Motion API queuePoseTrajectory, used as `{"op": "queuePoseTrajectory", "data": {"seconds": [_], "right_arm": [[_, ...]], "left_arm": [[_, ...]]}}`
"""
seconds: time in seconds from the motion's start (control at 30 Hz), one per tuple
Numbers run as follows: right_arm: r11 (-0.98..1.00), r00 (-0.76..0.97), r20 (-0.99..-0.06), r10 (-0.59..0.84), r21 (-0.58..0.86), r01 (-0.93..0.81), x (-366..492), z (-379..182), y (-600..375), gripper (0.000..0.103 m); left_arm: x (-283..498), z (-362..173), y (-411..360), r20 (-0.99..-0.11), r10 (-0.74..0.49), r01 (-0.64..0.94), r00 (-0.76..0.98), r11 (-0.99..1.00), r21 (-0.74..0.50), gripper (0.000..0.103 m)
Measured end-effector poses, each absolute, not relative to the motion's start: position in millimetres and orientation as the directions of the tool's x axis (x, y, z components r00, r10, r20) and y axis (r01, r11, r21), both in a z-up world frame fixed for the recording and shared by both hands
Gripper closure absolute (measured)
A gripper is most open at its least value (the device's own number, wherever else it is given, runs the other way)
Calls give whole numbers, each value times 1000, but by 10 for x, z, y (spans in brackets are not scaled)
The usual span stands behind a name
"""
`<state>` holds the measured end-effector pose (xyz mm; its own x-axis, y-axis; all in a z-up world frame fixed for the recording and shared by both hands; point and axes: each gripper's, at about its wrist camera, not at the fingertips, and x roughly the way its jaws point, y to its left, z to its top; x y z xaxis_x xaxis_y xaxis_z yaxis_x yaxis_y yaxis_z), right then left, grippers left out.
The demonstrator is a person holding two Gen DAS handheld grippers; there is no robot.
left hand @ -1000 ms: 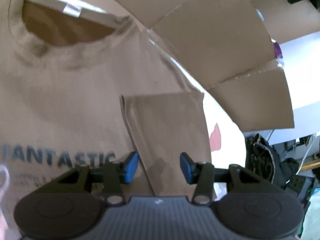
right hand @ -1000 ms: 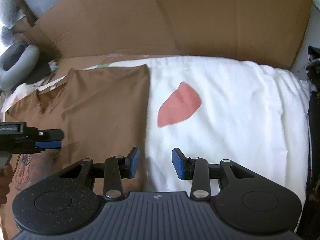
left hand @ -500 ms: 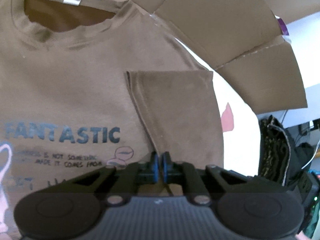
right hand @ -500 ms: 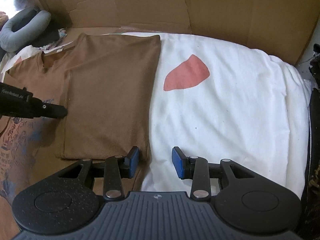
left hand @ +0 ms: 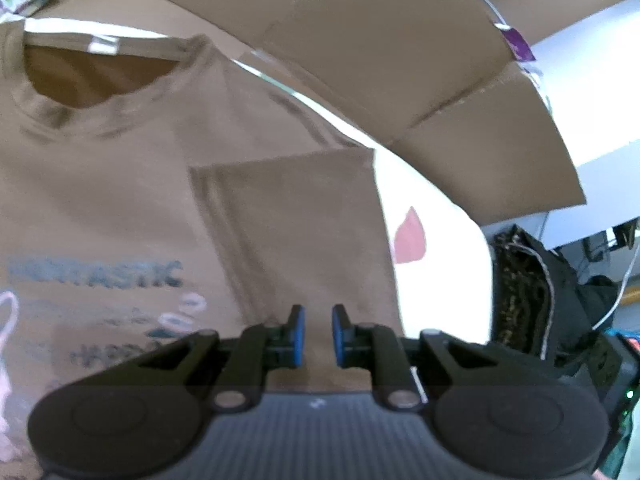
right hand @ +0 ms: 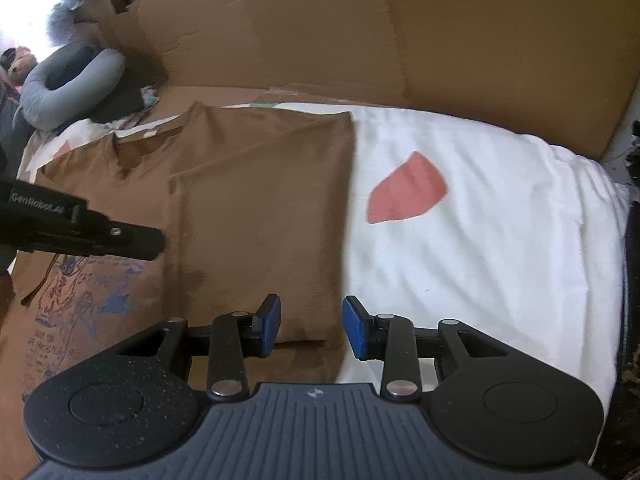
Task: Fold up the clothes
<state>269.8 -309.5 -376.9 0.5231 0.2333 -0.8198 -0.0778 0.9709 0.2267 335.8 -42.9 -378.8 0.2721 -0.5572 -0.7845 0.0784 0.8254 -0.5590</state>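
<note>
Since half a second ago, the left gripper (left hand: 318, 336) has parted its jaws, releasing the folded-over flap. Cardboard sheets (right hand: 400, 36) back a white sheet (right hand: 480, 248), where the brown T-shirt (right hand: 256, 216) lies flat, one side folded inward. Right gripper (right hand: 310, 326) hovers over its near corner, jaws spread, empty.

A white sheet (right hand: 500, 240) with a red patch (right hand: 406, 188), cardboard panels (right hand: 400, 40), grey neck pillow (right hand: 68, 84).
</note>
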Motion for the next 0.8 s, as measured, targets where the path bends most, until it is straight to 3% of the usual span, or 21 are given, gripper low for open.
{"op": "queuePoseTrajectory", "data": {"seconds": [0.5, 0.8], "right_arm": [[981, 432, -881, 192, 159, -112, 2685, -3916, -2871, 64], [981, 427, -883, 194, 179, -76, 2705, -3493, -3007, 62]], "left_arm": [[3223, -4080, -699, -848, -505, 110, 161, 863, -493, 89], [3236, -3442, -628, -861, -477, 153, 178, 878, -454, 64]]}}
